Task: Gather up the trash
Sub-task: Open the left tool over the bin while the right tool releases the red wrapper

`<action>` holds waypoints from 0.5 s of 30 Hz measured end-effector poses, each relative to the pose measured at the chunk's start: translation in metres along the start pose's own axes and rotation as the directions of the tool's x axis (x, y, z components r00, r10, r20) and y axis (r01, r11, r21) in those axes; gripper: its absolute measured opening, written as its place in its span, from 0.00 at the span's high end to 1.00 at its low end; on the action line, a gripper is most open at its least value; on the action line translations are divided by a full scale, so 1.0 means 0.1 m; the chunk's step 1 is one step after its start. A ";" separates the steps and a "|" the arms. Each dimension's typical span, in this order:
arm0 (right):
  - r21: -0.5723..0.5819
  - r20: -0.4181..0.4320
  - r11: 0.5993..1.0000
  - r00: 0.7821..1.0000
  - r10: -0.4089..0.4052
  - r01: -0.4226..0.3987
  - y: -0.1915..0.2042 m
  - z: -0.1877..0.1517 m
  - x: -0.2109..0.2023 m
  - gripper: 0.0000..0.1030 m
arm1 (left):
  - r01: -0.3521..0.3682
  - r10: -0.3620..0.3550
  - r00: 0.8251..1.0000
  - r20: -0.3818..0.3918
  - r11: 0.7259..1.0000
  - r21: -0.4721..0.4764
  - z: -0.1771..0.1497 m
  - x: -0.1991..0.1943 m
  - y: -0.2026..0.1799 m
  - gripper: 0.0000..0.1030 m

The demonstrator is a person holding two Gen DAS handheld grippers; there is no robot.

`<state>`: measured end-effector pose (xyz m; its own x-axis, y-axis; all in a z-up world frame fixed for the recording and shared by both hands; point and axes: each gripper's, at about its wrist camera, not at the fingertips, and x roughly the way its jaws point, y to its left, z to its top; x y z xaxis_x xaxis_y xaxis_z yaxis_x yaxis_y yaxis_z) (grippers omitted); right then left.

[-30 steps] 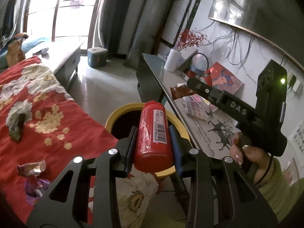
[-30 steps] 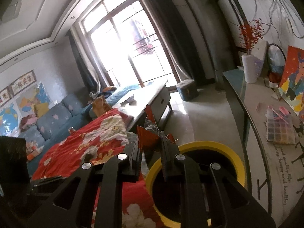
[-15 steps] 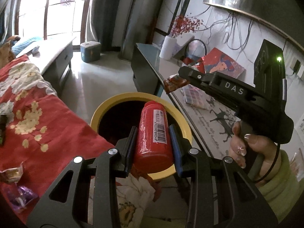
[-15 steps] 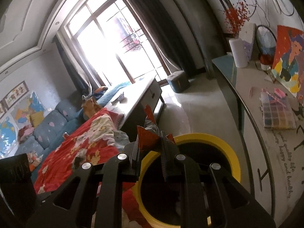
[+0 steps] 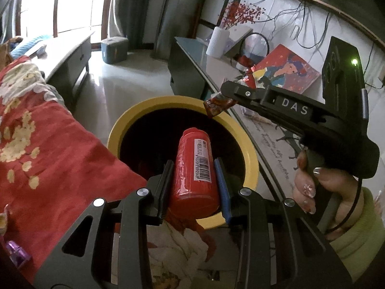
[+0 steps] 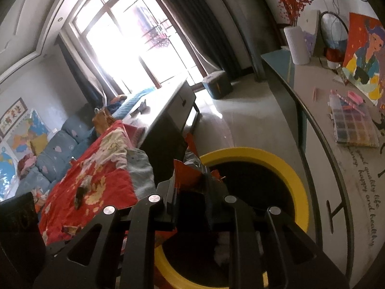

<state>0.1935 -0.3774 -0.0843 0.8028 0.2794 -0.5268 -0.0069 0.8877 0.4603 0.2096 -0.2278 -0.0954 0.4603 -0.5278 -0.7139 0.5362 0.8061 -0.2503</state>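
The left gripper (image 5: 193, 175) clamps a red bottle (image 5: 194, 171) above the yellow bin (image 5: 182, 101). At two o'clock, the right gripper (image 5: 222, 96), jaws opening, holds a red wrapper (image 5: 217, 104) over the rim.

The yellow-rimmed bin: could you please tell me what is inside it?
Inside the yellow-rimmed bin the interior looks dark, with something pale low down. The rest is hidden by shadow, the red bottle and the gripper.

A red floral blanket (image 5: 48, 144) is covering the bed on the left, with a purple wrapper (image 5: 18, 256) lying near.
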 end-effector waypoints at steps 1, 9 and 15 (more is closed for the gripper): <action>0.001 -0.005 1.000 1.000 -0.004 0.004 -0.01 0.00 0.03 0.81 | 0.001 -0.001 1.000 -0.003 1.000 -0.002 0.00 0.01 0.02 0.74; 0.010 -0.020 1.000 1.000 -0.022 0.023 -0.02 0.02 0.09 0.61 | -0.005 0.005 1.000 -0.011 1.000 -0.005 0.02 0.07 0.04 0.69; 0.019 -0.001 0.999 0.999 -0.043 0.043 -0.04 0.05 -0.02 0.45 | -0.011 0.011 1.000 0.029 1.000 -0.005 0.05 -0.07 0.00 0.35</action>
<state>0.1947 -0.3833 -0.0820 0.8015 0.2414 -0.5471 0.0388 0.8920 0.4505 0.2104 -0.2253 -0.0871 0.4862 -0.5262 -0.6976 0.5276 0.8132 -0.2457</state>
